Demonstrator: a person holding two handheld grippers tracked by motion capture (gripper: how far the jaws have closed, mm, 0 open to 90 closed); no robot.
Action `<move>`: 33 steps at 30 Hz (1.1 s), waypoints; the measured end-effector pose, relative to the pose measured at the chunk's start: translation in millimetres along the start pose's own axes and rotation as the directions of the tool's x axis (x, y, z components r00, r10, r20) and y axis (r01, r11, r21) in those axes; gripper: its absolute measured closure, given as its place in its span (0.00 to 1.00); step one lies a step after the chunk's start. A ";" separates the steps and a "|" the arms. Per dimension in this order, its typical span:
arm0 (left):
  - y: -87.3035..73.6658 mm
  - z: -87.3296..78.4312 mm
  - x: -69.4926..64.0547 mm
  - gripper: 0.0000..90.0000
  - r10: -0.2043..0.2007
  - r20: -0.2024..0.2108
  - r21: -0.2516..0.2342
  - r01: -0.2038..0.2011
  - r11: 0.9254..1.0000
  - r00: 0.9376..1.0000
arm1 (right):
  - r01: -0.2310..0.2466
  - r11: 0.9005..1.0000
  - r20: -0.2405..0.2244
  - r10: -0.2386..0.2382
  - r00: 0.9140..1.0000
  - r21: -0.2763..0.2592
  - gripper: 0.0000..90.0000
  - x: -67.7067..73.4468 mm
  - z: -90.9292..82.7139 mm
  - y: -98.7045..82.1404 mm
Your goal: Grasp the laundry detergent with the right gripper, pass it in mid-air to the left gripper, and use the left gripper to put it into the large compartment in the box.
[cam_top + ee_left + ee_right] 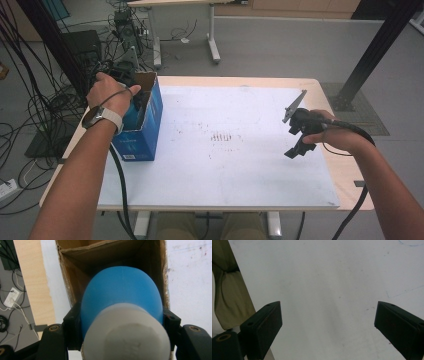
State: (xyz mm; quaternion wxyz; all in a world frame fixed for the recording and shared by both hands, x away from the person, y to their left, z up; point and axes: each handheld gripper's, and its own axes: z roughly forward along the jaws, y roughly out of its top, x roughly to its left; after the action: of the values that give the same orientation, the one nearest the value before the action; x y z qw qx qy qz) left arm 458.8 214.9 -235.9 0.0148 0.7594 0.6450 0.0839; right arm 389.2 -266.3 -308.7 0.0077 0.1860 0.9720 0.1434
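An open cardboard box (145, 131) with blue printed sides stands at the table's left edge. My left gripper (137, 101) reaches down into its mouth, shut on a rounded blue object with a white end (122, 293). In the left gripper view the black jaws press on both sides of that object, and the box's brown inner walls (75, 267) lie just beyond it. My right gripper (296, 150) hovers low over the right side of the white sheet (240, 170). Its jaws stand wide apart with nothing between them (328, 320).
A tangle of cables (35, 100) and dark equipment lie on the floor to the left of the table. A black frame post (372, 50) rises at the back right. Another table's legs (214, 42) stand behind. The sheet's middle carries faint reddish marks (222, 136).
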 end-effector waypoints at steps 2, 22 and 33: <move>-0.3 1.8 0.4 0.42 -0.001 0.001 0.003 0.001 1.000 1.000 | -0.001 1.000 -0.003 0.001 1.000 -0.006 0.09 0.2 1.0 0.3; -4.2 28.4 0.0 0.42 0.024 0.006 0.034 -0.024 0.999 1.000 | -0.008 1.000 -0.012 0.008 1.000 0.005 0.09 0.9 5.8 -1.5; -4.5 35.8 0.3 0.42 0.027 0.013 0.037 -0.028 0.999 1.000 | -0.010 1.000 -0.015 0.010 1.000 0.009 0.09 1.4 8.0 0.1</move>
State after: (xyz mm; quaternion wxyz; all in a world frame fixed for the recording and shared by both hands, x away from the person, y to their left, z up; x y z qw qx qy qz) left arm 459.7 219.0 -271.7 0.0037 0.7689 0.6358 0.0674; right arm 388.4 -263.5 -316.3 -0.0010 0.1896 0.9717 0.1407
